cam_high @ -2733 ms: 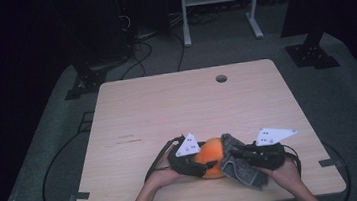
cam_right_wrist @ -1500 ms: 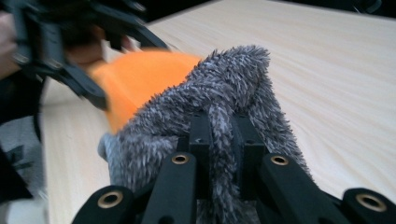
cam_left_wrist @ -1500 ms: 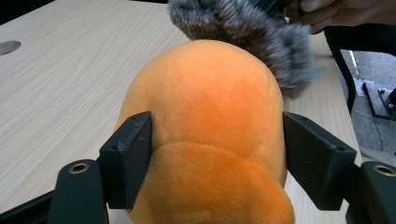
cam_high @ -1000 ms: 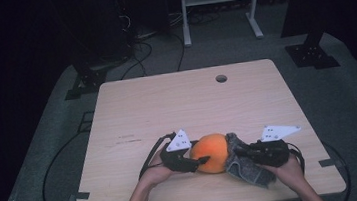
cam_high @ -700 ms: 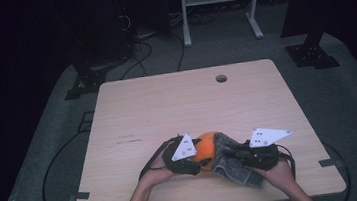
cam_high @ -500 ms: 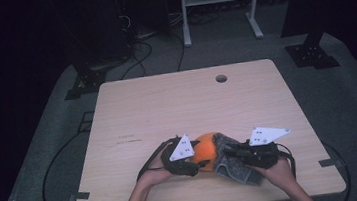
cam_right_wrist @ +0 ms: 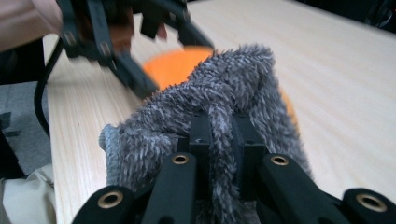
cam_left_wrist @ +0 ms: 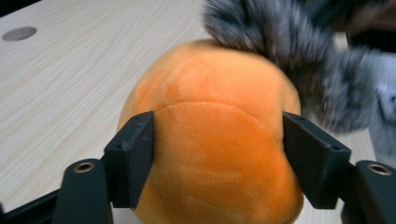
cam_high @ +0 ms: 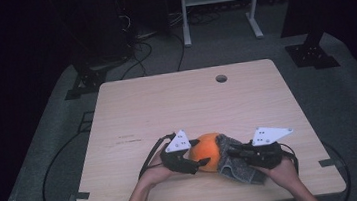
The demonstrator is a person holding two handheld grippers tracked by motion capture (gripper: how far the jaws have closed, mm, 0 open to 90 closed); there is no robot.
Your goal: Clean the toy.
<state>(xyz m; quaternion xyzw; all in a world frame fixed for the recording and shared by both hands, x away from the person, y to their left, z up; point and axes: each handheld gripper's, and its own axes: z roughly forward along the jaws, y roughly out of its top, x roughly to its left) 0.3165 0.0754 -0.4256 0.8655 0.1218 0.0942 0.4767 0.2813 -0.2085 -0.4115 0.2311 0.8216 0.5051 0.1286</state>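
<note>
Dark room, wood bench [cam_high: 167, 106]. Left claw [cam_high: 197, 165] gripping orange plush ball [cam_high: 207, 147] across its sides; right claw [cam_high: 232, 151] pinching grey fuzzy cloth [cam_high: 236, 167], draping over ball's right side.

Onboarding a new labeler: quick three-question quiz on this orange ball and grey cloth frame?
1. True or false: the left gripper has its fingers on either side of the orange ball.
2. What does the right gripper pinch?
3. Where on the table is the round hole: A near edge, B far edge, C left edge?

Key: 1 true. 2 the grey cloth. 3 B.
</note>
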